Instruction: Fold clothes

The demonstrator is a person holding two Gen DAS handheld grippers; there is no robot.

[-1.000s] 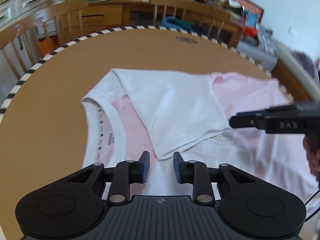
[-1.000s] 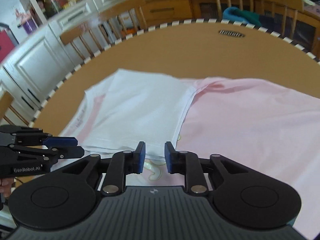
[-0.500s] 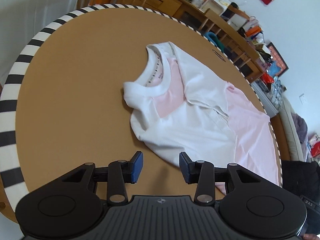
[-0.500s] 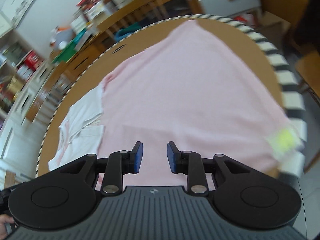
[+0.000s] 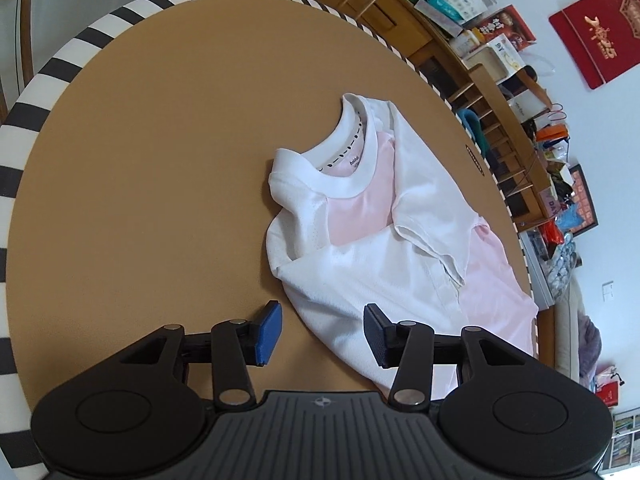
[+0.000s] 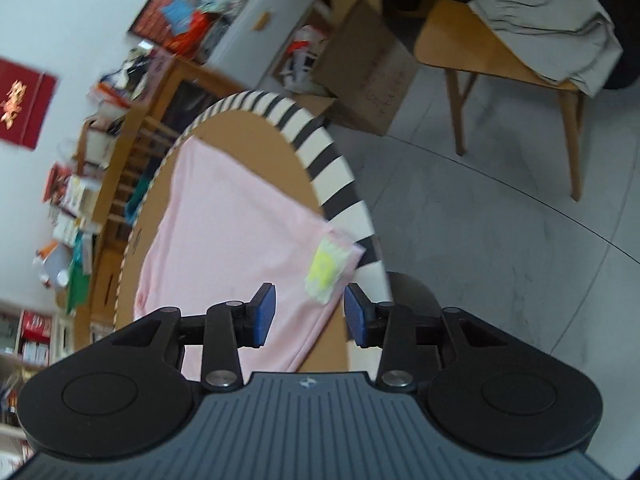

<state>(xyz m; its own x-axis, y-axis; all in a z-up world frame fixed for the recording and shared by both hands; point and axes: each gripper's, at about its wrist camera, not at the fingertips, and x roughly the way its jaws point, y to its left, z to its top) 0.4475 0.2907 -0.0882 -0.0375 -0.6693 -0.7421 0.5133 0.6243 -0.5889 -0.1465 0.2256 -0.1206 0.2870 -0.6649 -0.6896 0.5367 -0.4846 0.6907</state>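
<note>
A pink T-shirt with white sleeves and collar (image 5: 376,248) lies on the round brown table (image 5: 140,168), both sleeves folded in over the chest. My left gripper (image 5: 322,334) is open and empty, just above the near shoulder edge of the shirt. In the right wrist view the shirt's pink body (image 6: 224,232) reaches the table's striped rim, with a yellow-green label (image 6: 326,272) at the hem corner. My right gripper (image 6: 310,314) is open and empty, its jaws either side of that hem corner, not touching it.
The table has a black-and-white striped rim (image 6: 332,168). A wooden chair with folded grey cloth (image 6: 544,24) and a cardboard box (image 6: 368,76) stand on the floor beyond. Wooden chairs and cluttered shelves (image 5: 500,72) line the far side.
Both grippers have opened wider. The left one swung toward the collar end of the shirt. The right one swung to the hem end at the table's rim.
</note>
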